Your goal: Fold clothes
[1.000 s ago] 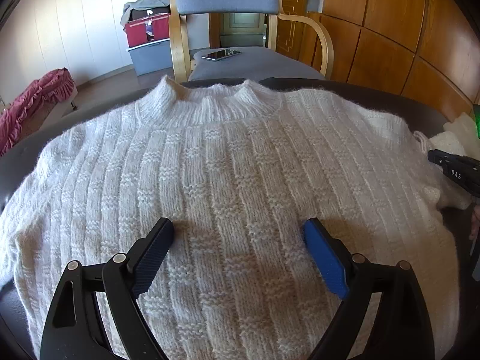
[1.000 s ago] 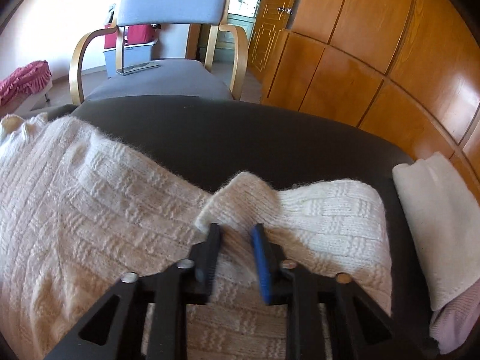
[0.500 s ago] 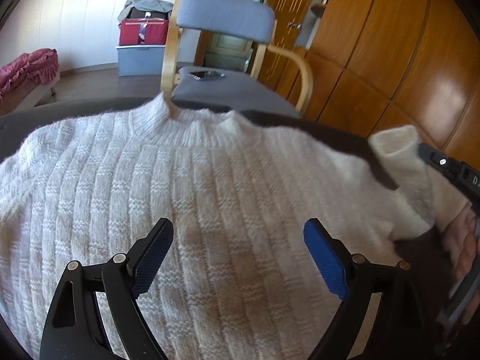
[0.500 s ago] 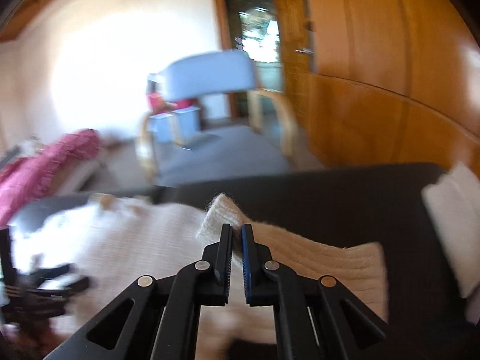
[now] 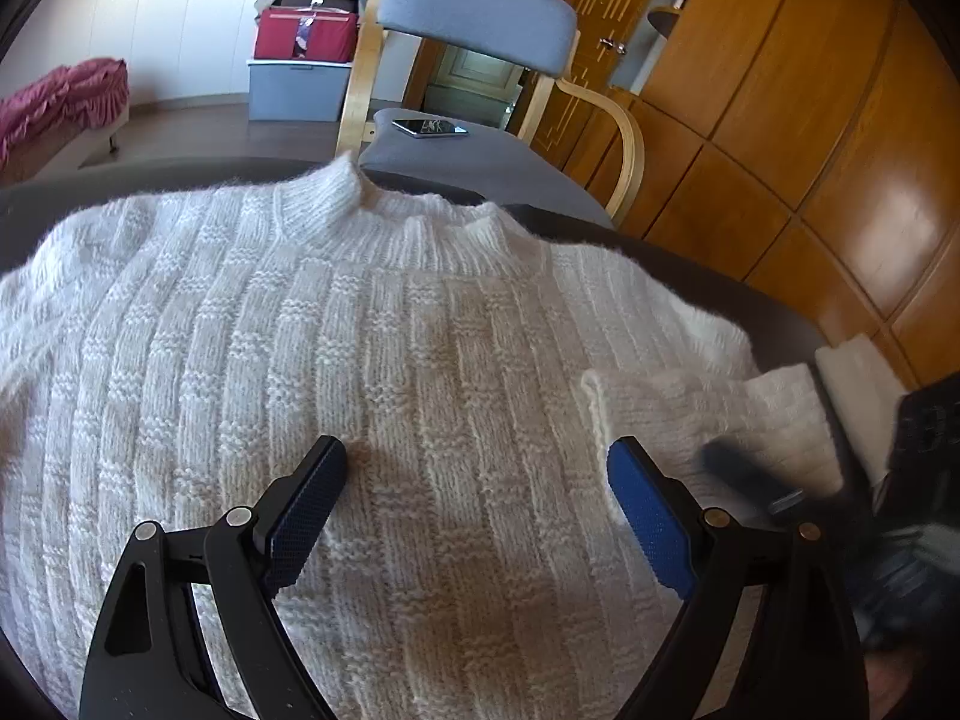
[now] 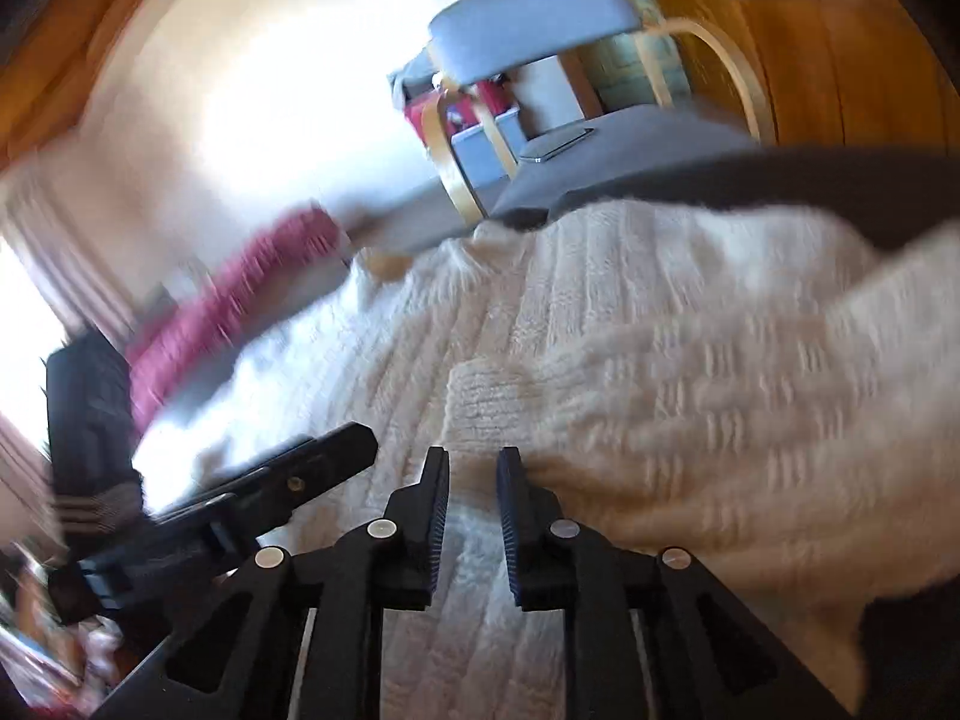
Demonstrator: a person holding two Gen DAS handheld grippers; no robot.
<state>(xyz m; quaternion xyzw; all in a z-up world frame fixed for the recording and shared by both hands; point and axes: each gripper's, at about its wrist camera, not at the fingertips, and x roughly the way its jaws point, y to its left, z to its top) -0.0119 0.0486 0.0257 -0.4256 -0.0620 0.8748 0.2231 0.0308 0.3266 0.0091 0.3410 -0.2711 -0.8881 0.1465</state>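
Note:
A white knitted sweater [image 5: 360, 330] lies flat, front up, on the dark table [image 5: 750, 300], collar toward the chair. Its right sleeve [image 5: 708, 414] is folded in across the chest, cuff pointing left. My left gripper [image 5: 480, 468] hovers wide open over the sweater's middle with nothing between its fingers. My right gripper [image 6: 474, 459] sits just behind the sleeve cuff [image 6: 480, 396]. Its jaws are opening, with a narrow gap through which only the sweater body [image 6: 540, 312] beneath shows. In the left wrist view the right gripper [image 5: 744, 474] is a dark blur on the sleeve.
A grey-cushioned wooden armchair [image 5: 474, 6] stands behind the table, with a phone [image 5: 429, 127] on its seat. A folded white cloth [image 5: 858, 360] lies at the table's right edge. Wooden wall panels [image 5: 810, 120] close the right side. A red box [image 5: 306, 36] and pink bedding [image 5: 66, 96] are at the back left.
My right gripper swung left with the sleeve, laid it over the sweater's chest, and its jaws have parted off the cuff. The left gripper stayed open over the sweater and rolled slightly.

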